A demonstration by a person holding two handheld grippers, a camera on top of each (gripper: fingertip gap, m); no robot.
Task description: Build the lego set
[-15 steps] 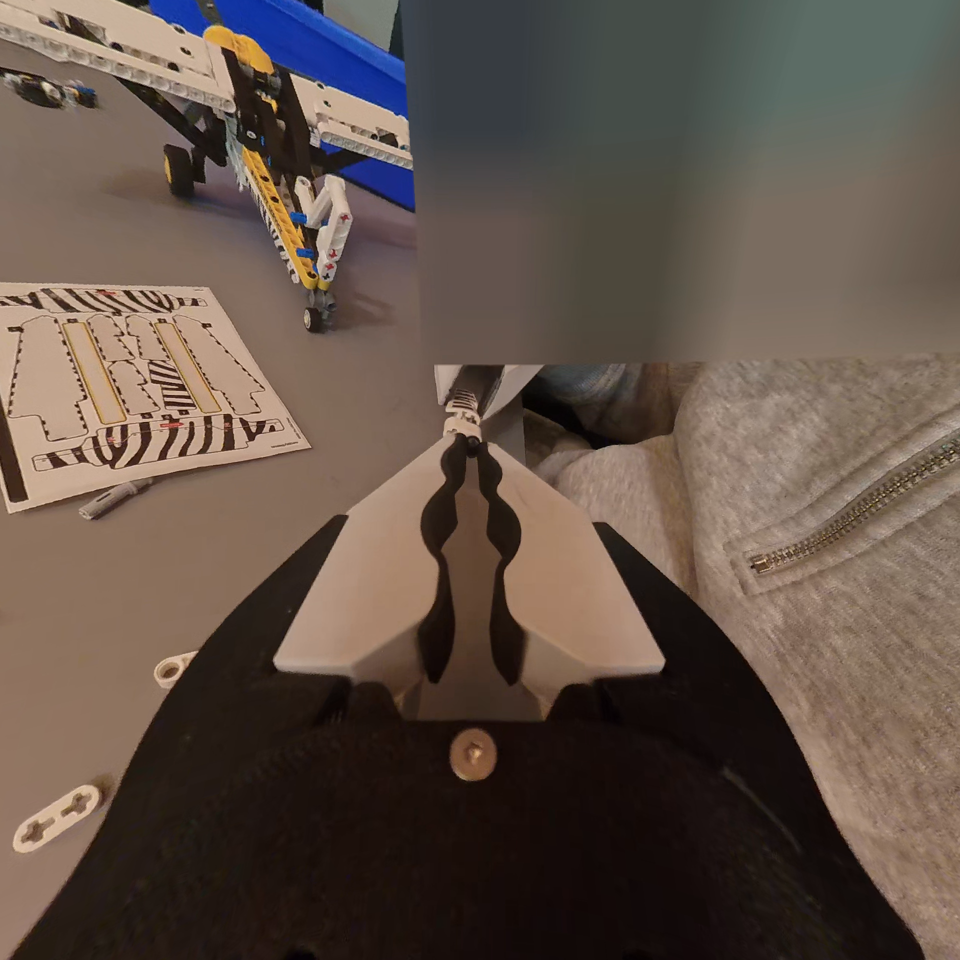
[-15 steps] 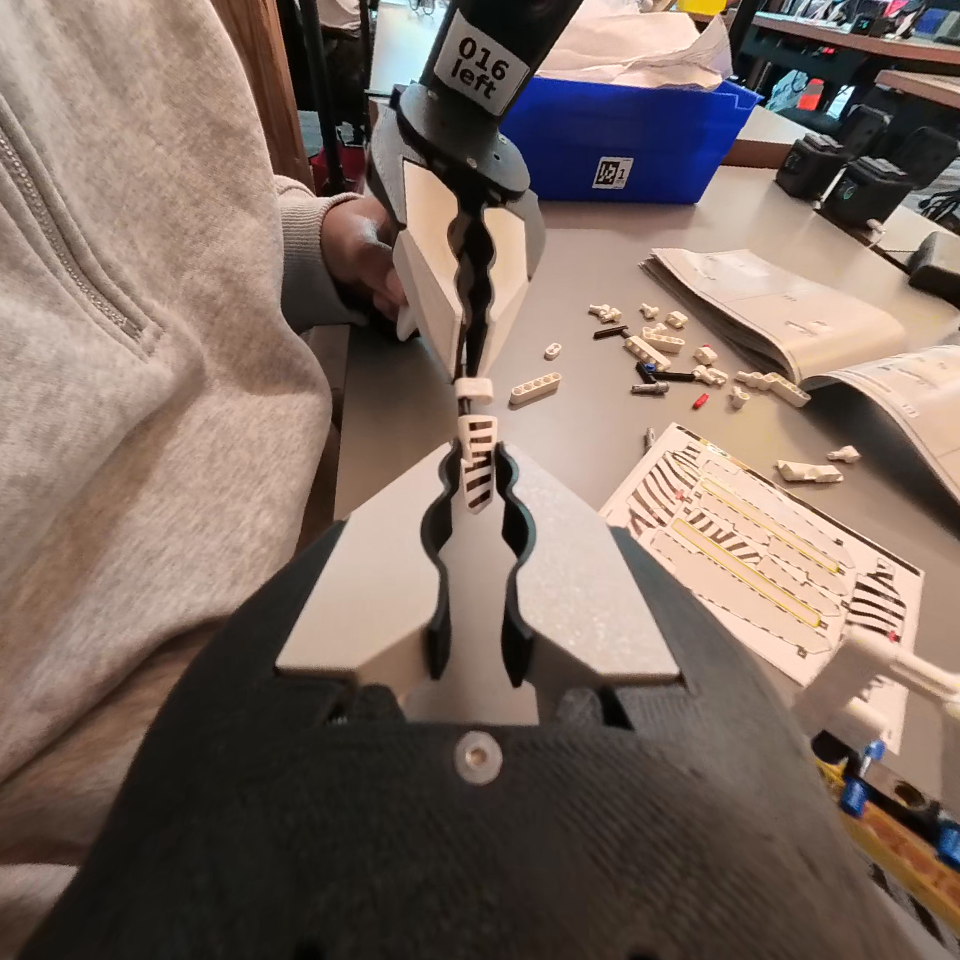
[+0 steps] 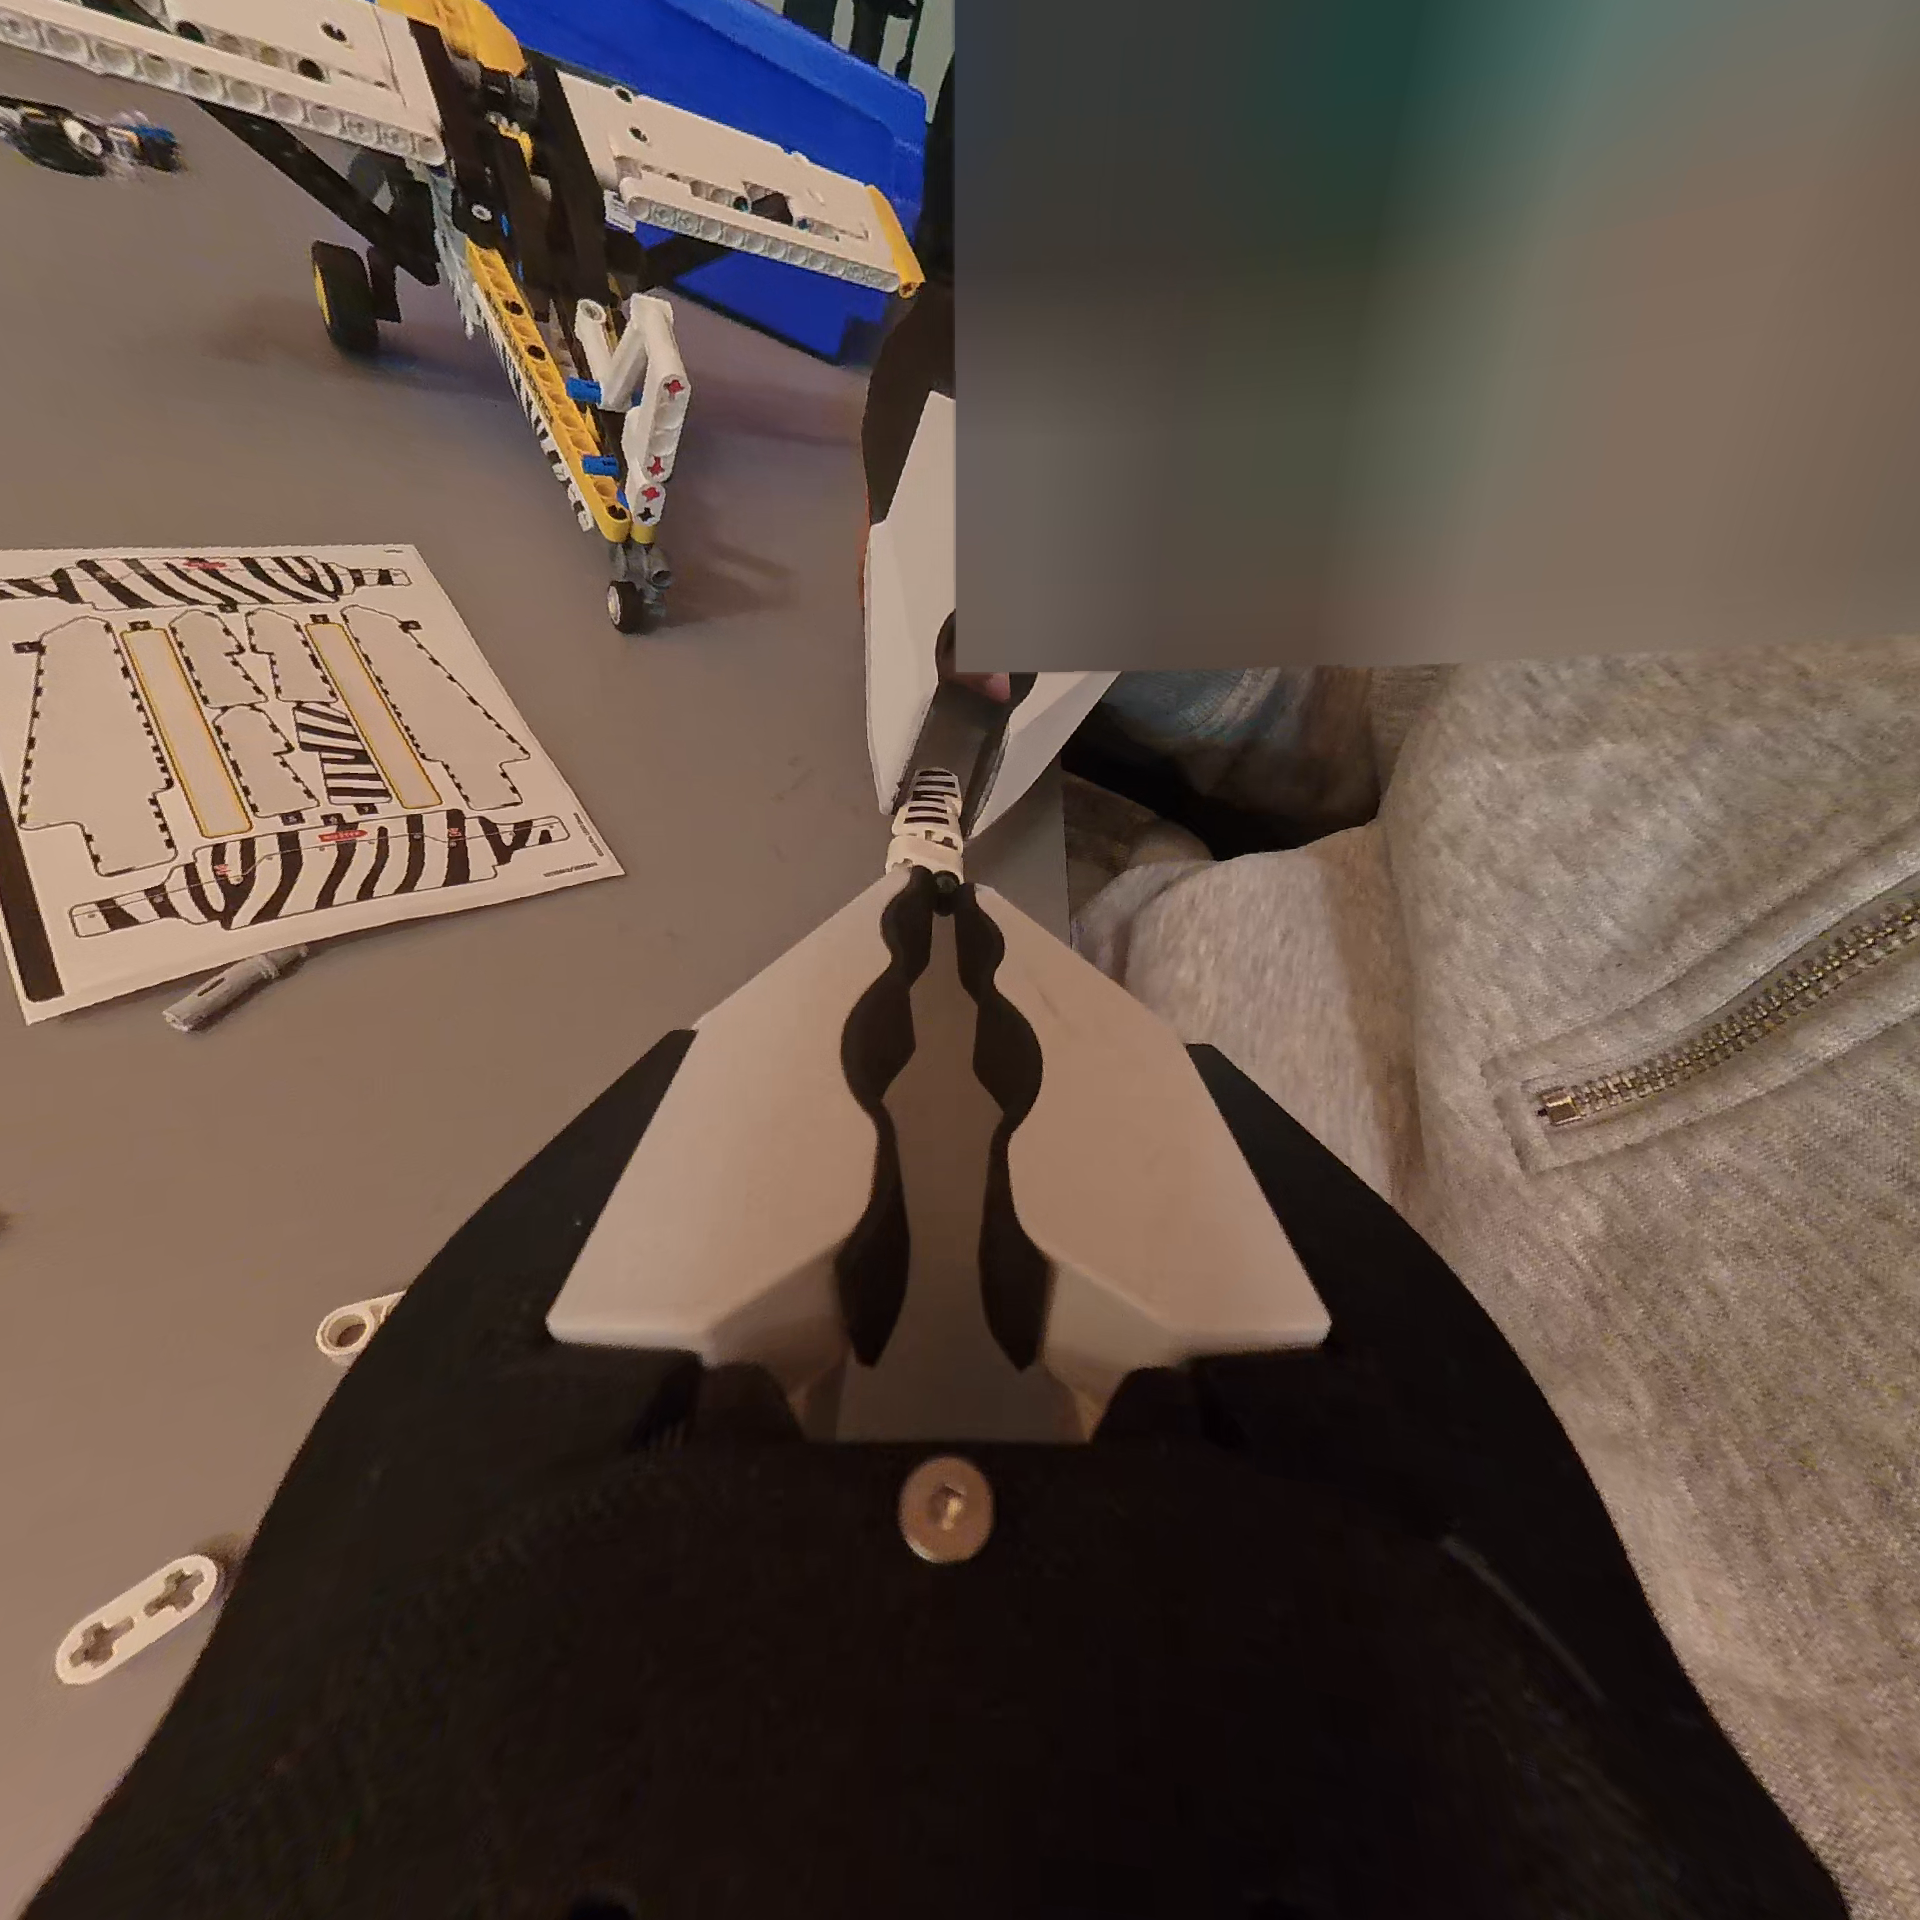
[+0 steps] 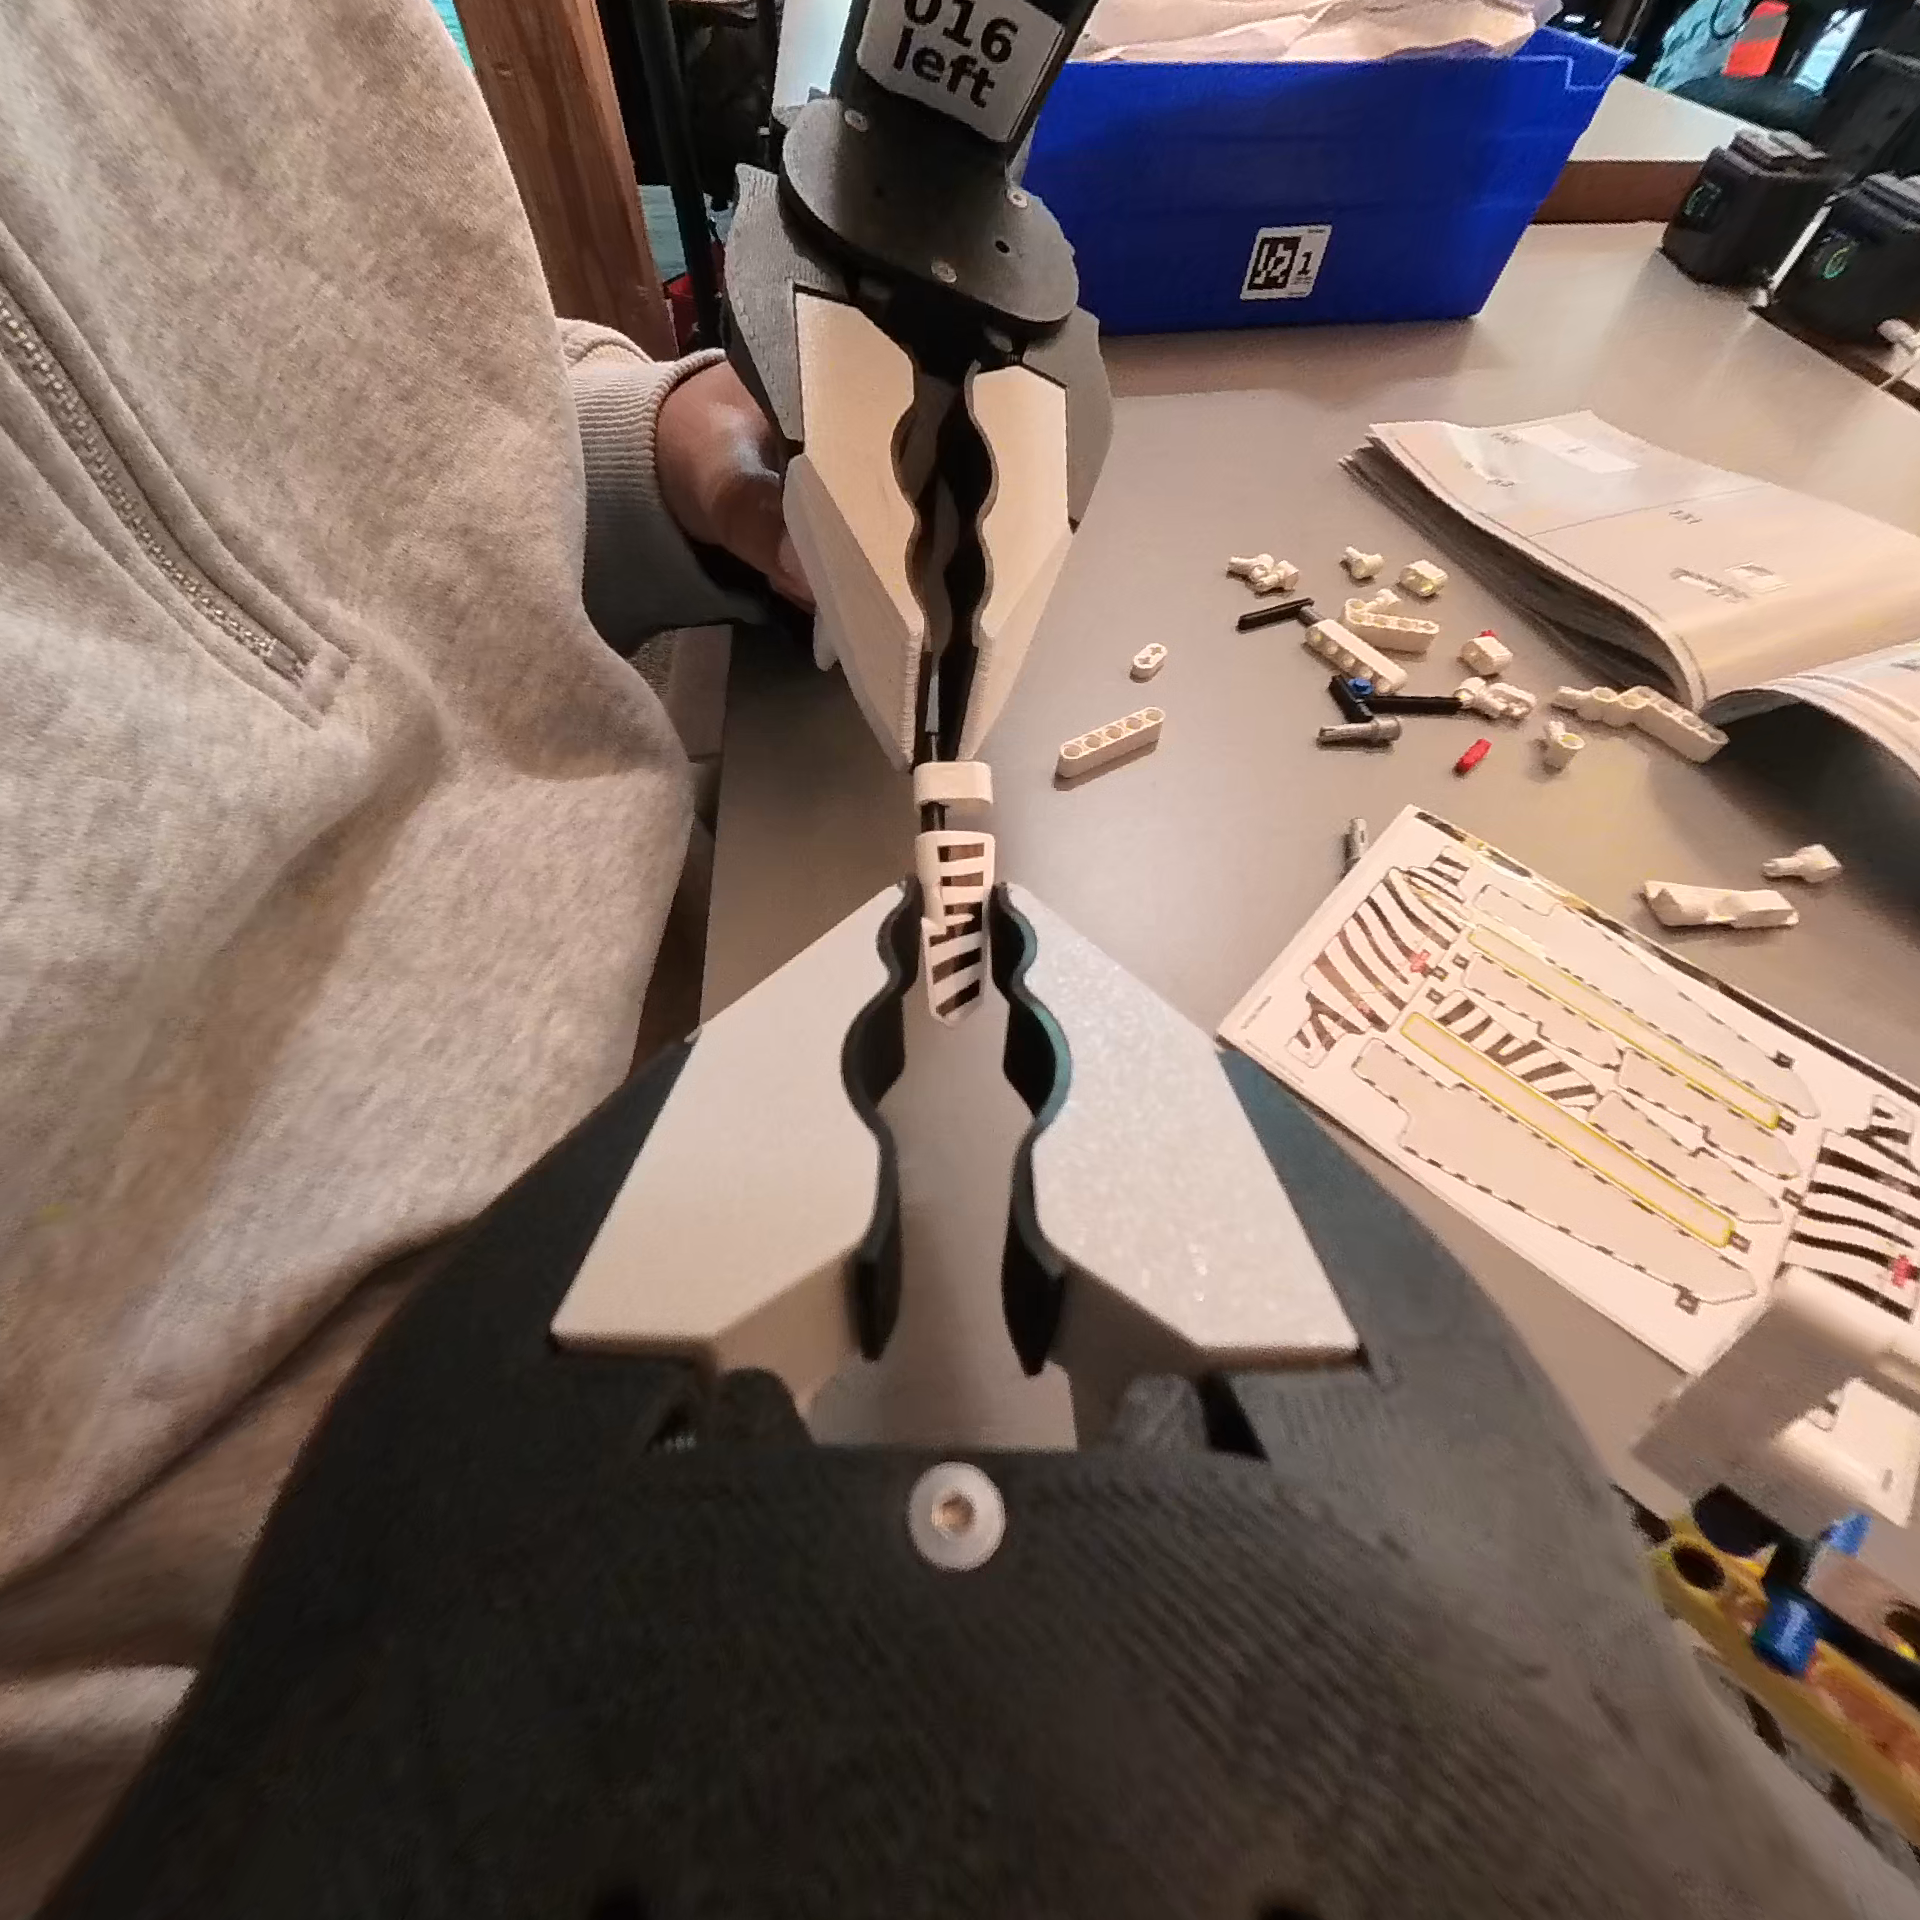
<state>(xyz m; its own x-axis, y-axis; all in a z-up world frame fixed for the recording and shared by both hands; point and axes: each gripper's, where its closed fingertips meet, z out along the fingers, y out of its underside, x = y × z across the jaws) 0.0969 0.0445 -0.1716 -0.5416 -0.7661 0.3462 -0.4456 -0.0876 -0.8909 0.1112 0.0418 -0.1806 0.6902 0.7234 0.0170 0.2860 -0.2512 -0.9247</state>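
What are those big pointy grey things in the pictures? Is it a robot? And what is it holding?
It is not a robot. A person in a grey hoodie holds a grabbing tool in each hand, and each tool has a camera looking along its jaws. One picture comes from the left tool, the other from the right.

The two tools point at each other. The right gripper pinches a small zebra-striped piece. The left gripper pinches a thin black rod with a little white piece on it. The rod seems to lead to the striped piece.

On the grey table lie a zebra sticker sheet, loose white and black pieces, an open instruction book and a blue bin. The left picture shows the half-built white and yellow model.
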